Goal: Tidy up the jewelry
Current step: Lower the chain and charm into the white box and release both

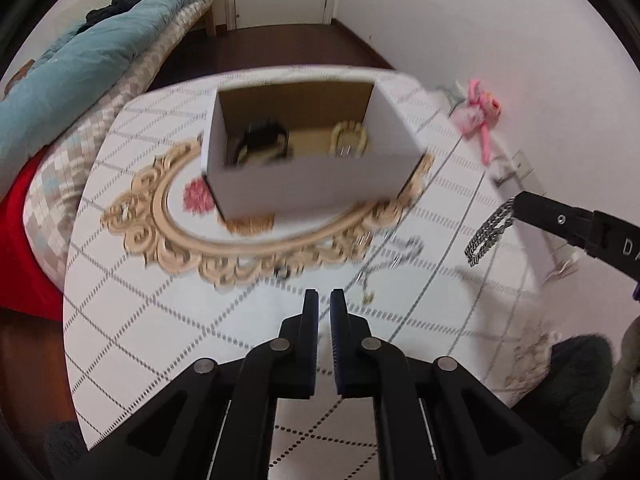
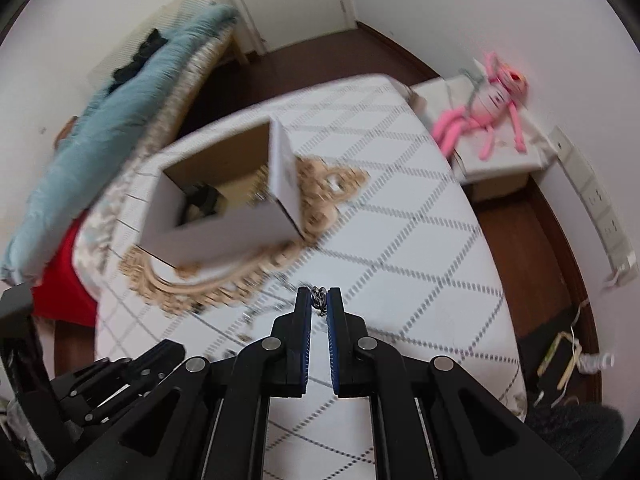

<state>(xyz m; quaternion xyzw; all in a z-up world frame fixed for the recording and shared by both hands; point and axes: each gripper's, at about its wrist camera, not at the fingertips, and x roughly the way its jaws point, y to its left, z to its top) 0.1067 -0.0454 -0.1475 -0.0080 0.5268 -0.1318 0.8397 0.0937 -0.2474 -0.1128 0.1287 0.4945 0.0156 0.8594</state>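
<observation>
Hanging from the tips of the right gripper, the silver chain bracelet is pinched between its nearly closed jaws, held in the air to the right of the open white cardboard box. The left gripper hovers above the white diamond-patterned tablecloth on the box's near side, jaws almost together and holding nothing. A thin silver chain lies on the cloth near the box.

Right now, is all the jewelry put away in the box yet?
Not yet. The white box already holds a dark piece and a gold piece. The right gripper is pinching a silver chain bracelet up in the air. Another chain lies on the table, waiting.
</observation>
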